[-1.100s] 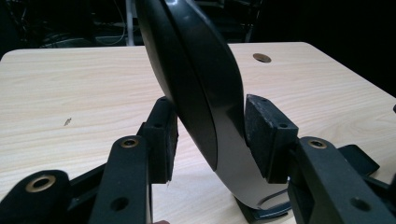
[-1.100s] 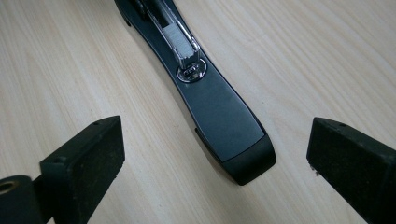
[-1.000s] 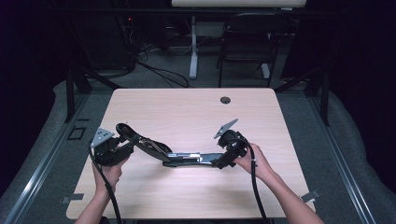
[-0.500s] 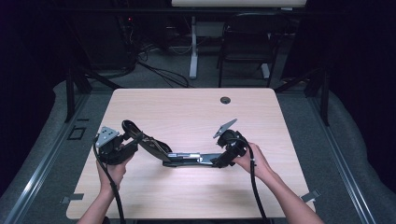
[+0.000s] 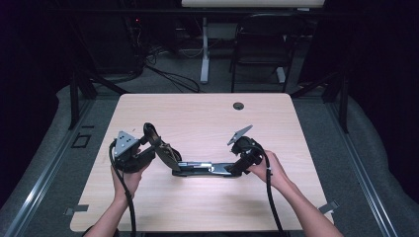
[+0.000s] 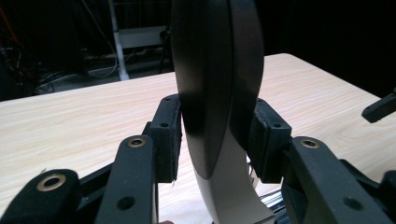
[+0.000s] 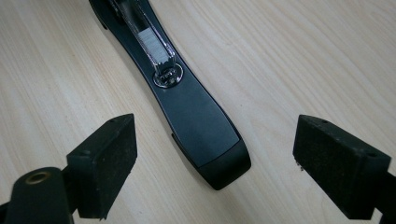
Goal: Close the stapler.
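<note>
A black stapler lies swung open on the wooden table (image 5: 197,118). Its base (image 5: 202,169) rests flat, with a row of staples (image 7: 152,42) showing in the open channel. My left gripper (image 5: 157,148) is shut on the raised top arm (image 5: 160,145), holding it tilted up at the left. In the left gripper view both pads (image 6: 169,135) press the sides of that curved arm (image 6: 212,70). My right gripper (image 5: 232,169) is open and its jaws have just been closing. The rounded end of the base (image 7: 196,116) lies between its pads (image 7: 107,154), apart from both.
A round cable hole (image 5: 238,105) sits near the table's far edge. Behind the table stand a chair (image 5: 262,44) and a white desk leg (image 5: 204,49) with cables on the floor. A tip of the other gripper (image 6: 380,107) shows at the right.
My left gripper has moved a little to the right with the stapler's top arm, which now stands steeper. The right hand and the base have stayed put.
</note>
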{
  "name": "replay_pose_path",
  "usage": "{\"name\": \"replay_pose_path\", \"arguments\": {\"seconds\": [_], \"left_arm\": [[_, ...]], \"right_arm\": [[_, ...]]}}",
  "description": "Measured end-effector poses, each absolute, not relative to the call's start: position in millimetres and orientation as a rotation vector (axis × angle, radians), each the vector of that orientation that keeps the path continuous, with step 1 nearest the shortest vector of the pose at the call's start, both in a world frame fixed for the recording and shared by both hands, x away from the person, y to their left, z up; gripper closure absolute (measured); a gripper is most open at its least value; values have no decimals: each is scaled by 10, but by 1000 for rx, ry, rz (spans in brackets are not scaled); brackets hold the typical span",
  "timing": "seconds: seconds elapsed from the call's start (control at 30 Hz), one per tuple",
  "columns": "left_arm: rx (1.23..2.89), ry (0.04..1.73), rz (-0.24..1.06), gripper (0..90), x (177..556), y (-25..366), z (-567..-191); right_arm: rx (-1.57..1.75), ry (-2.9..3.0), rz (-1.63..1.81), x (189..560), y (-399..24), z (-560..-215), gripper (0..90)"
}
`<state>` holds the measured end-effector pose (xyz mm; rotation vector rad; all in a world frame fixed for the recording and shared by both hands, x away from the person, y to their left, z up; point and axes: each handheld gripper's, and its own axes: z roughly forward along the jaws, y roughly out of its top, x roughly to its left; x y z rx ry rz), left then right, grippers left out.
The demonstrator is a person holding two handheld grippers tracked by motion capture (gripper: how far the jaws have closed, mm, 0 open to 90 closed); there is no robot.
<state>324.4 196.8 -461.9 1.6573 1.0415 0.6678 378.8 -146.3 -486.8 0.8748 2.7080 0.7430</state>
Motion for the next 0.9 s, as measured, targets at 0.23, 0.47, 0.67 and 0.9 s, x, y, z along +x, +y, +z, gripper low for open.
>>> {"name": "replay_pose_path", "arguments": {"seconds": [0.23, 0.47, 0.67, 0.9], "left_arm": [[1659, 1001, 676, 605, 3248, 1894, -4617], [1670, 997, 681, 606, 3245, 1867, -4605], [1680, 998, 686, 608, 3242, 1833, -4589], [1707, 969, 720, 608, 3240, 1745, -4576]], "right_arm": [[893, 2703, 736, 3795, -1494, -4877, 141], [903, 2703, 729, 3804, -1467, -4874, 145], [918, 2689, 746, 3830, -1422, -4857, 151], [908, 2685, 789, 3822, -1372, -4791, 187]]}}
